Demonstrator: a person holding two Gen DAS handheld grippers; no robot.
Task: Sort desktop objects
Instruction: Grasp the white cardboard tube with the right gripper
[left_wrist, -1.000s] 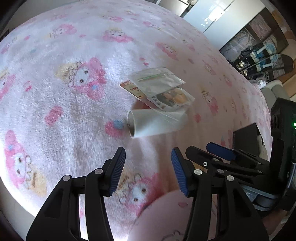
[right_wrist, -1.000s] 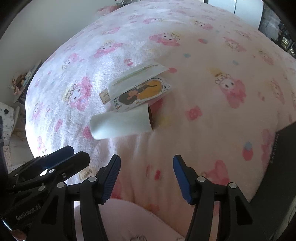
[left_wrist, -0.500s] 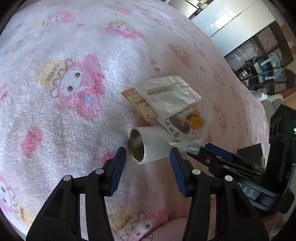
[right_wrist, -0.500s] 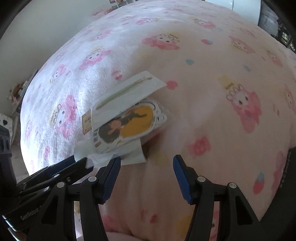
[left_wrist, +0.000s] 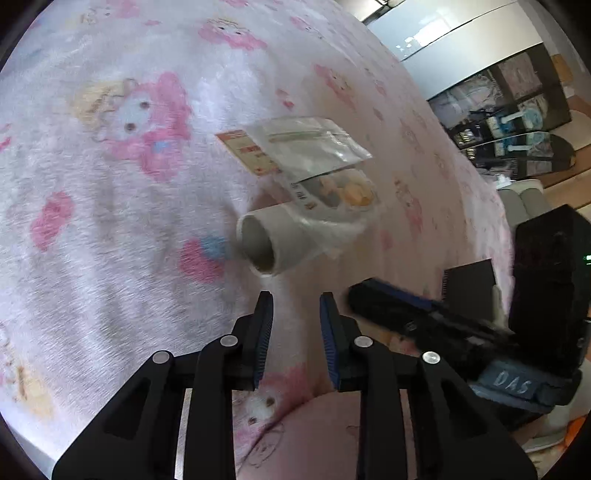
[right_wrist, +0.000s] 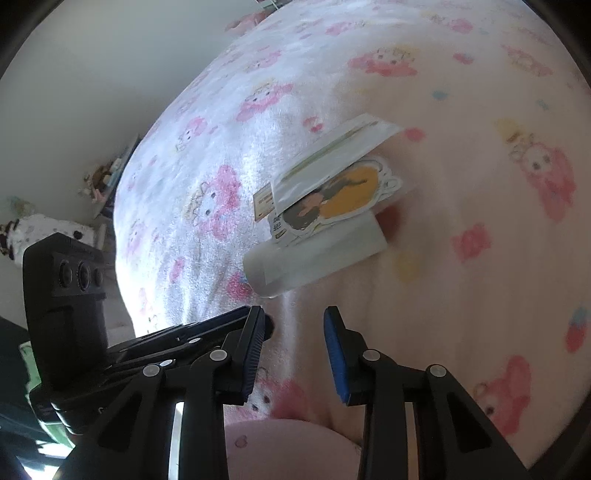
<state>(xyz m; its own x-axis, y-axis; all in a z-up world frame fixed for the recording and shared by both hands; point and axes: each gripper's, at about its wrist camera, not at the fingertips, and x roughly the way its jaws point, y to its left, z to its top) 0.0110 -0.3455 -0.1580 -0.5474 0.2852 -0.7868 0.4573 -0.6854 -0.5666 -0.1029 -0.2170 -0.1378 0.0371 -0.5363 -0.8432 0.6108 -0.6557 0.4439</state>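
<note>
A fluffy, matt fleece blanket (left_wrist: 110, 221) is seen as the carrying surface. A smooth, matt cardboard tube (left_wrist: 271, 240) is wrapped in thin crinkled film. A glossy clear plastic bag (left_wrist: 314, 147) and a shiny printed sticker (right_wrist: 340, 199) are shown.

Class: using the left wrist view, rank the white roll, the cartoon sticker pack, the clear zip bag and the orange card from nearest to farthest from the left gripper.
From the left gripper:
1. White roll, just ahead of the fingertips.
2. Cartoon sticker pack, behind the roll, slightly right.
3. Clear zip bag and orange card, farthest; too close to rank.
</note>
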